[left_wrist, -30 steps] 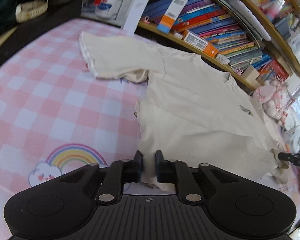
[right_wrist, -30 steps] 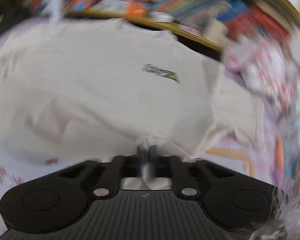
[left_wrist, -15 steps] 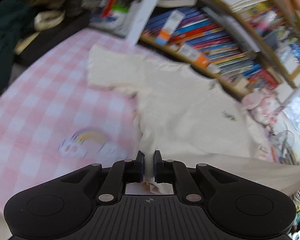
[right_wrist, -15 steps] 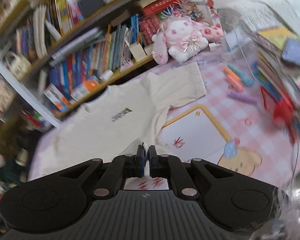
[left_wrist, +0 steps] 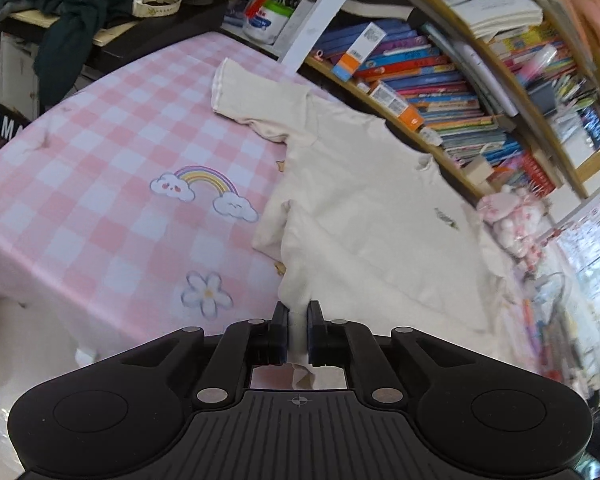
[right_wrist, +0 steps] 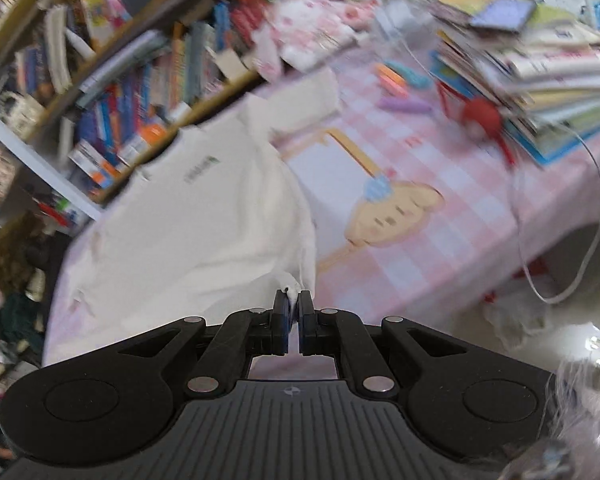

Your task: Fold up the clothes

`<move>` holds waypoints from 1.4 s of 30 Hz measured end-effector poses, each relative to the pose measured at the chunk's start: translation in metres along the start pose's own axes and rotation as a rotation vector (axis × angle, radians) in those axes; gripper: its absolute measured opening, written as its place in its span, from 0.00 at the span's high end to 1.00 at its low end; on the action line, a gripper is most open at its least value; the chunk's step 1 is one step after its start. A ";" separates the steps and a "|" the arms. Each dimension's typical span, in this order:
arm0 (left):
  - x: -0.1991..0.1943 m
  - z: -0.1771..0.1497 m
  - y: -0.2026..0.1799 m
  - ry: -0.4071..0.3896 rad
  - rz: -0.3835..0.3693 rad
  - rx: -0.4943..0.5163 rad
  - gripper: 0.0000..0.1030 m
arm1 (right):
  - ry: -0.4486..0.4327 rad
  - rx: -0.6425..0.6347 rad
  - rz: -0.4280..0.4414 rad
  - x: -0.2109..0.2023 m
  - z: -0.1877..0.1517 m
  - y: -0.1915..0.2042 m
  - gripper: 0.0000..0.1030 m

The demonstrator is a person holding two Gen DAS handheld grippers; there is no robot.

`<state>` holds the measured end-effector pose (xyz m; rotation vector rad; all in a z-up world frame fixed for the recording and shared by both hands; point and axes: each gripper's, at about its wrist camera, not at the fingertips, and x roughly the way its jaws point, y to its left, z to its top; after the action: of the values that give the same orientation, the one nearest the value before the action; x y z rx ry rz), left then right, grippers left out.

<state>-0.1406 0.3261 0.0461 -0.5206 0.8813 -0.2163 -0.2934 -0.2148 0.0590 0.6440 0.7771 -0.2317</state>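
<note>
Spread across the pink-and-white checked tablecloth (left_wrist: 100, 168), against the far crowded bookshelf (left_wrist: 440, 80): the cream short-sleeved cotton T-shirt (left_wrist: 372, 208), front up, sleeves out, no fold made yet; at most 1 step begun, the squaring-up, with every fold left

Clamped on the shirt's near hem at 2 corners: left gripper (left_wrist: 298, 330) nearly closed on a fabric bunch, right gripper (right_wrist: 293, 326) pinched almost fully on a thin edge

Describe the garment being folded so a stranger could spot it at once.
Find the table with the pink checked cloth in front of the crowded bookshelf. The cream T-shirt lies spread on it, its lower corners pinched by both grippers. It is the only plain pale garment there, with a small dark logo on the chest.
</note>
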 end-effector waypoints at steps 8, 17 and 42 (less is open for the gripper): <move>-0.020 -0.050 0.014 0.058 0.106 -0.005 0.83 | 0.042 -0.081 -0.061 0.003 -0.031 -0.017 0.96; -0.026 -0.052 0.020 0.020 0.275 0.070 0.69 | 0.128 -0.304 -0.132 0.010 -0.050 -0.007 0.68; 0.183 0.124 -0.005 -0.082 0.131 -0.010 0.64 | 0.053 -0.676 -0.093 0.156 -0.024 0.167 0.53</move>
<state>0.0705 0.2935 -0.0110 -0.4763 0.8332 -0.0705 -0.1282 -0.0631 0.0106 -0.0251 0.8742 -0.0269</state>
